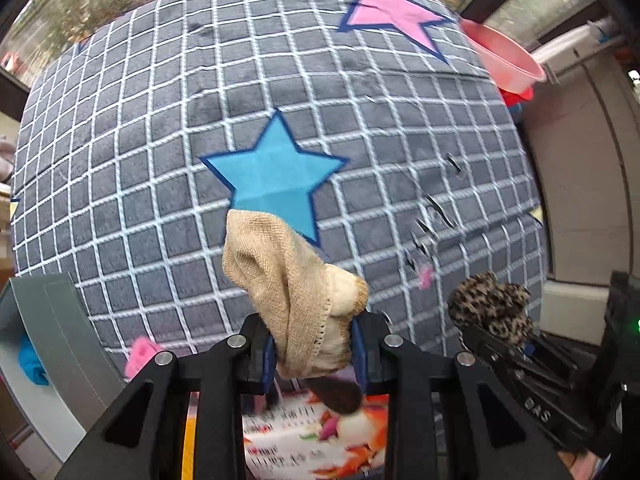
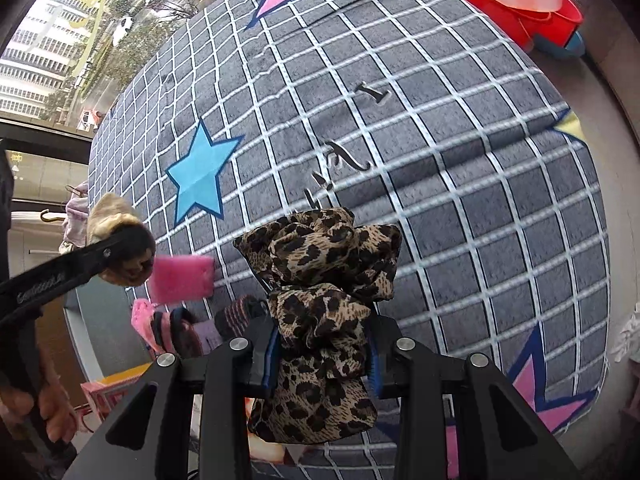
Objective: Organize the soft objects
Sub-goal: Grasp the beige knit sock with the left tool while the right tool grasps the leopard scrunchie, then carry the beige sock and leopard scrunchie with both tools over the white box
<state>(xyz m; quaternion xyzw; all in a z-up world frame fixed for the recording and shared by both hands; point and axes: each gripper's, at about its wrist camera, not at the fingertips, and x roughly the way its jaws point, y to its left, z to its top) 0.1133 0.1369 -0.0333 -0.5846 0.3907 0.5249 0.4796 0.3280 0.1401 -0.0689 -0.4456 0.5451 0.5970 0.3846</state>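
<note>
One tan sock [image 1: 296, 292], one leopard-print scrunchie [image 2: 320, 304], two stacked basins [image 2: 520, 4], one pink sponge [image 2: 182, 280]

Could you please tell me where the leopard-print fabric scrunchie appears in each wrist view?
Left wrist view: the leopard-print fabric scrunchie sits at lower right, gripped by the right claw.
Right wrist view: it fills the lower centre, between the claw's blue pads.
Shared landmark: the blue star on the grey checked blanket.
</note>
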